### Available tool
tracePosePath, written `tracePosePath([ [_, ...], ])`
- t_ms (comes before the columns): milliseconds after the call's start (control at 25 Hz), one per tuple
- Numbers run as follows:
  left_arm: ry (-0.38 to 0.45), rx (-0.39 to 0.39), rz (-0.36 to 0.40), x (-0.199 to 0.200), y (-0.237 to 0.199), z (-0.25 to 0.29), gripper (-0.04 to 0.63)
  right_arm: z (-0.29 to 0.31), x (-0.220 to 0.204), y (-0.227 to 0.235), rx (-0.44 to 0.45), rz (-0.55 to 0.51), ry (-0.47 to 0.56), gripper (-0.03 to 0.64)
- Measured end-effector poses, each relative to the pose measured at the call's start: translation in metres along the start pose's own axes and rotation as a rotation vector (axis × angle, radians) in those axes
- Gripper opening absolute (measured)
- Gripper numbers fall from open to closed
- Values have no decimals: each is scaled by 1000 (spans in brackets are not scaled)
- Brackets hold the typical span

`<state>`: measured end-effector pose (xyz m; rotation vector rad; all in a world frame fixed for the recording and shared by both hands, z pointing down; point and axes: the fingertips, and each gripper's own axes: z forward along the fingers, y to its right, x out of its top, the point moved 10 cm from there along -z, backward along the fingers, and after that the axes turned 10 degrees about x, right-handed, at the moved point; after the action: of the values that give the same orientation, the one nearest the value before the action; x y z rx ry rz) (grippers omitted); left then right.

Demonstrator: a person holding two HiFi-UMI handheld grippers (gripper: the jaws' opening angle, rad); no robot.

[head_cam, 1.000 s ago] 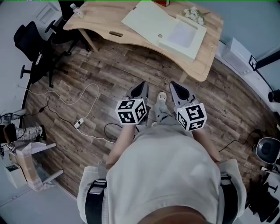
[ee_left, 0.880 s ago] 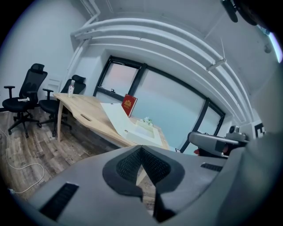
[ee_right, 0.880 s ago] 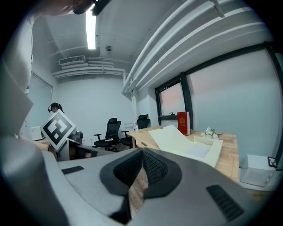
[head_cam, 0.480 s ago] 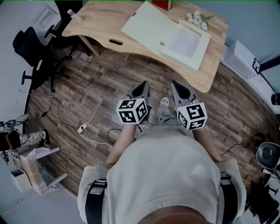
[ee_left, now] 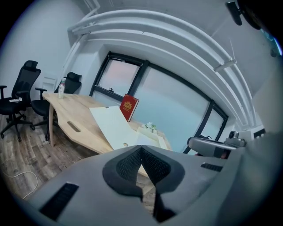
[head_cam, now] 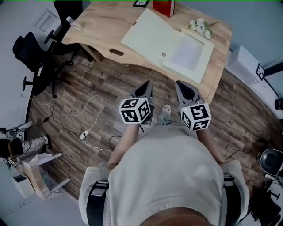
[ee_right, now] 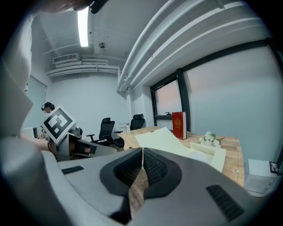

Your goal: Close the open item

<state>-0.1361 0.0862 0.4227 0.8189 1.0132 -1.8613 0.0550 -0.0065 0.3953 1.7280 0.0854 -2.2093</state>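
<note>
The person stood on the dark wood-plank floor (head_cam: 84, 84), a short way back from the light wooden table (head_cam: 104, 28), with both tools held close in front of the body. The left tongs (head_cam: 144, 87) were clenched. In the left gripper view (ee_left: 141, 149) their ribbed black pads met at the tips with nothing between them. The right tongs (head_cam: 184, 88) were clenched likewise — the right gripper view (ee_right: 142, 152) showed the pads pressed together and empty. The two tools sat side by side, apart from each other and well short of the table edge.

The pale cream flat box (head_cam: 188, 55) lay open on the table, towards its right end. Its broad lid (head_cam: 148, 35) was folded out flat to the left of the tray. The same box was visible ahead in both gripper views (ee_left: 117, 128) (ee_right: 177, 143).

Behind the box a red hardback book (head_cam: 163, 6) stood upright. A small bunch of white flowers (head_cam: 201, 27) lay just beside the tray's far corner. A clear plastic bottle (head_cam: 73, 22) stood at the table's left end, near black office chairs (head_cam: 33, 55). A white cable (head_cam: 90, 103) trailed across the floor on the person's left — well apart from the table.
</note>
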Motion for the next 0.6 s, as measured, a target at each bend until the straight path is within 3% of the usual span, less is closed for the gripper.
tracePosePath([
  [600,-5,15,-29,39,4,72,20,46,33,75,39,9,34,20],
])
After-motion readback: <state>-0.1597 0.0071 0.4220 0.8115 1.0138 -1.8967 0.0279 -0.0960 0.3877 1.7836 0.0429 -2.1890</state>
